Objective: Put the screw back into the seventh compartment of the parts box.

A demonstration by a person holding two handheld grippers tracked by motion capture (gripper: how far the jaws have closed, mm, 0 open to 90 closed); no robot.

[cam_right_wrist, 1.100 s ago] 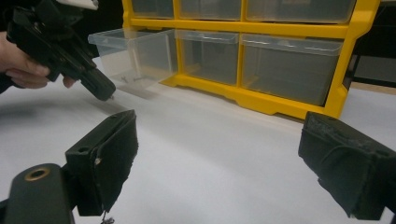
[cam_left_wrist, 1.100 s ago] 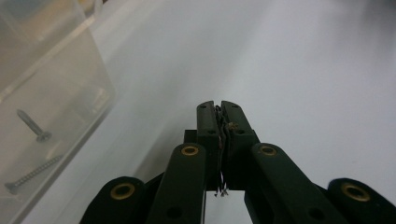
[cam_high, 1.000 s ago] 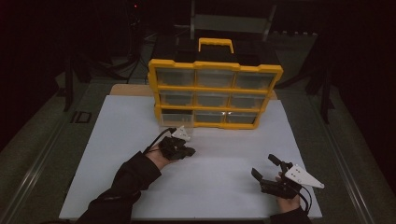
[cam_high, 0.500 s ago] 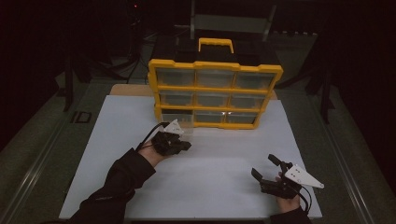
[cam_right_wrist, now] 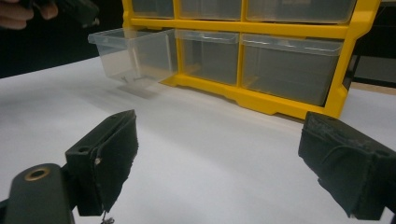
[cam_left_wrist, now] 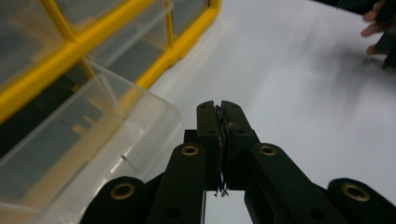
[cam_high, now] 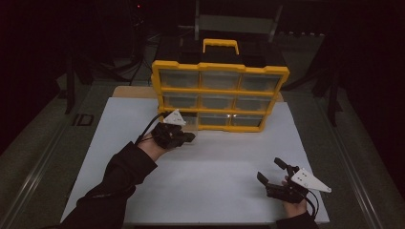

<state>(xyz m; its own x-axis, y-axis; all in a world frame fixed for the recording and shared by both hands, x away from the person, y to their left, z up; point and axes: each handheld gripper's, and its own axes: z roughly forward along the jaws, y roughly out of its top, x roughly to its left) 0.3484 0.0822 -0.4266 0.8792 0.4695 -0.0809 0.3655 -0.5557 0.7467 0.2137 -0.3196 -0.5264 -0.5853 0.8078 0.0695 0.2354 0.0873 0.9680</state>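
The work in hand looks like the bottom-left drawer (cam_right_wrist: 133, 53) of the yellow organiser (cam_high: 220, 95): it stands pulled out of its slot while the eight others sit flush. The left gripper (cam_high: 184, 138) hovers just beside and above the drawer's open top, jaws pressed together with nothing between them, so the step is likely either dropping something in or pushing the drawer shut; the next move calls for lowering squarely onto the drawer front and pressing it straight back. The right gripper (cam_high: 272, 172) rests well apart on the white sheet (cam_high: 215, 176), jaws wide apart and holding nothing. The drawer is clear plastic, thin-walled, and seems to hold one small pale object, too faint to name.
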